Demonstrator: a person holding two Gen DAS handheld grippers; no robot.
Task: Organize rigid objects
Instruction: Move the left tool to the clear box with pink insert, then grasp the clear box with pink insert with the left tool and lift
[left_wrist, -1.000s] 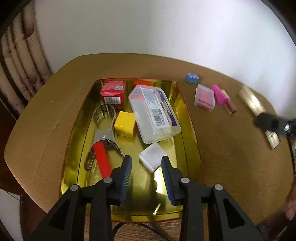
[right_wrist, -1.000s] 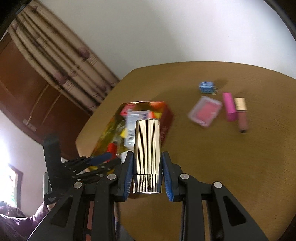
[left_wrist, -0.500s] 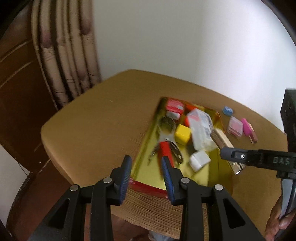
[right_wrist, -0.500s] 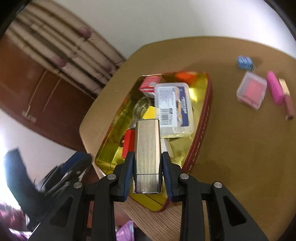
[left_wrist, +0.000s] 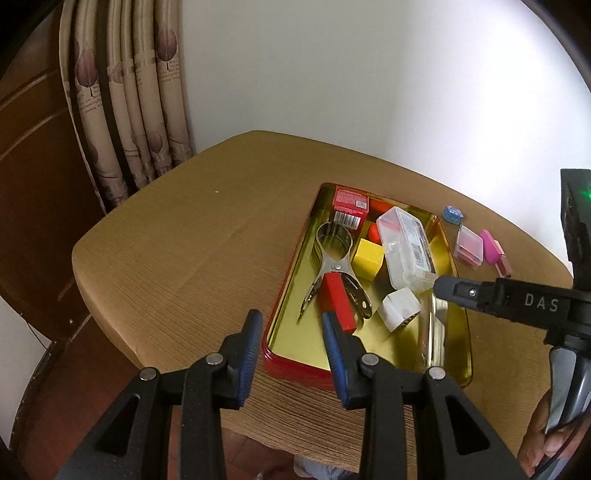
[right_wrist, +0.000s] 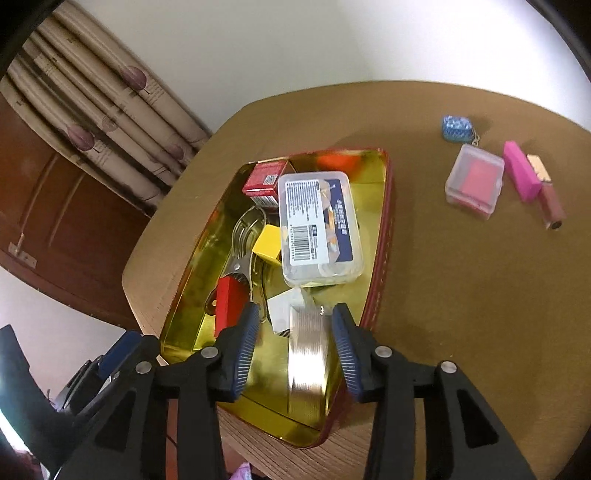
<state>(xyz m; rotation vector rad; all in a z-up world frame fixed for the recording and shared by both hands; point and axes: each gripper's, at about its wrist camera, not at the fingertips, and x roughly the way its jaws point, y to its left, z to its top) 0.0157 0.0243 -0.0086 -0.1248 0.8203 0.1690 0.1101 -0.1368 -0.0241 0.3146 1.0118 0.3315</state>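
My right claw (right_wrist: 291, 347) is opening over the gold tray (right_wrist: 380, 236) on the desk (right_wrist: 461, 295), letting go of the ribbed silver case (right_wrist: 308, 354) between its jaws, blurred at the tray's near end. My left claw (left_wrist: 291, 347) hovers empty, jaws apart. Next I judge a pickup from the desk, perhaps the pink box (right_wrist: 474, 182). "DAS" reads on the right claw's arm.

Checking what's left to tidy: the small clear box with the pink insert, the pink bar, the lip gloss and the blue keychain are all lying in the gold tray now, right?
No. Those four, the clear box with the pink insert, pink bar, lip gloss and blue keychain, lie on the table, outside the gold tray. The right wrist view shows it.
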